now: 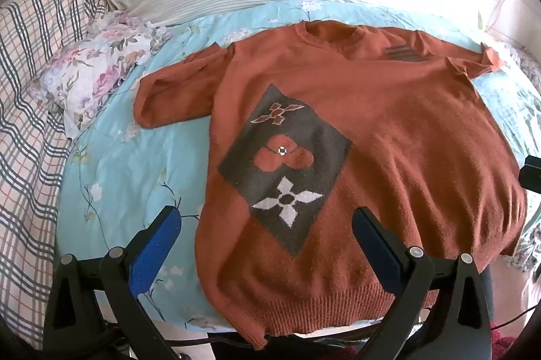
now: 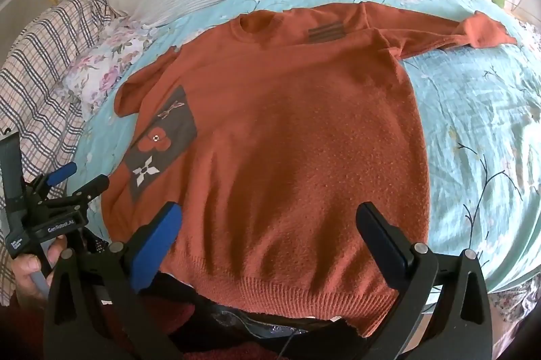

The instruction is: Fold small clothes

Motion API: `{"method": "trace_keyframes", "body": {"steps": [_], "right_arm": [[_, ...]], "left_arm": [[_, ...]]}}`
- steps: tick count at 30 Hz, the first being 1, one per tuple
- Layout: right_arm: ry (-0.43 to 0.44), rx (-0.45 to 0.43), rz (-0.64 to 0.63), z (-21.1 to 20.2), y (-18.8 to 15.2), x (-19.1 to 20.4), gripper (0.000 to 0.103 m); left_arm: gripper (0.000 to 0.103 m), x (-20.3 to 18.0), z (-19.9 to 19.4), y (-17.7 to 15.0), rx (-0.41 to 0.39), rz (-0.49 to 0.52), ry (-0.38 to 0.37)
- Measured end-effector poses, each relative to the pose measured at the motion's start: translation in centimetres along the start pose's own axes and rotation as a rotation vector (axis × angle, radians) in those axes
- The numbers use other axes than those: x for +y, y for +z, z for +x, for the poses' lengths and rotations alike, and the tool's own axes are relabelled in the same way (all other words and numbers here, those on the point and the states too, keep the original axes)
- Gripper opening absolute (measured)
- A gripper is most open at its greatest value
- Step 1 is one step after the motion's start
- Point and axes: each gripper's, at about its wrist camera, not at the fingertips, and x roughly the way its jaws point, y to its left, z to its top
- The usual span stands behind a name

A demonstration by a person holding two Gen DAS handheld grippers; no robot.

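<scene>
While the rust-orange knitted sweater with a grey diamond flower patch lies spread flat, front up, on the pale blue floral bedsheet, no fold is made yet: both sleeves and the body remain to be folded. The left gripper and right gripper hover released above the ribbed hem, holding nothing. The knit looks soft and fuzzy
</scene>
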Motion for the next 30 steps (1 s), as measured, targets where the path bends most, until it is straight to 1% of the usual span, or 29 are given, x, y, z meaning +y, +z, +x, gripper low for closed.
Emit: {"method": "trace_keyframes", "body": {"steps": [3, 10, 11, 20, 21, 24, 29, 30], "right_arm": [[0.003, -0.003, -0.004, -0.35, 0.40, -0.14, 0.102], [0.001, -0.003, 0.001, 0.03, -0.42, 0.16, 0.102], [0.001, -0.013, -0.008, -0.16, -0.11, -0.38, 0.102], [0.004, -0.012, -0.004, -0.37, -0.20, 0.14, 0.102], [0.009, -0.004, 0.002, 0.08, -0.09, -0.43, 0.102], [0.018, -0.008, 0.014, -0.23, -0.40, -0.30, 0.102], [0.013, -0.004, 0.021, -0.28, -0.42, -0.21, 0.102], [0.018, -0.018, 0.017, -0.33, -0.46, -0.16, 0.102]], "left_arm": [[0.101, -0.14, -0.03, 0.04, -0.001, 0.000, -0.001], [0.101, -0.45, -0.25, 0.38, -0.004, 0.006, -0.009], [0.101, -0.51, -0.24, 0.41, -0.006, 0.005, -0.008], [0.101, -0.55, -0.35, 0.52, -0.014, 0.002, -0.015], [0.101, -0.56, -0.37, 0.45, -0.017, 0.003, -0.016], [0.101, -0.58, -0.31, 0.49, 0.000, 0.006, -0.017], [0.101, -0.96, -0.23, 0.63, 0.004, 0.016, -0.017], [0.101, -0.92, -0.18, 0.62, 0.009, 0.017, -0.020]]}}
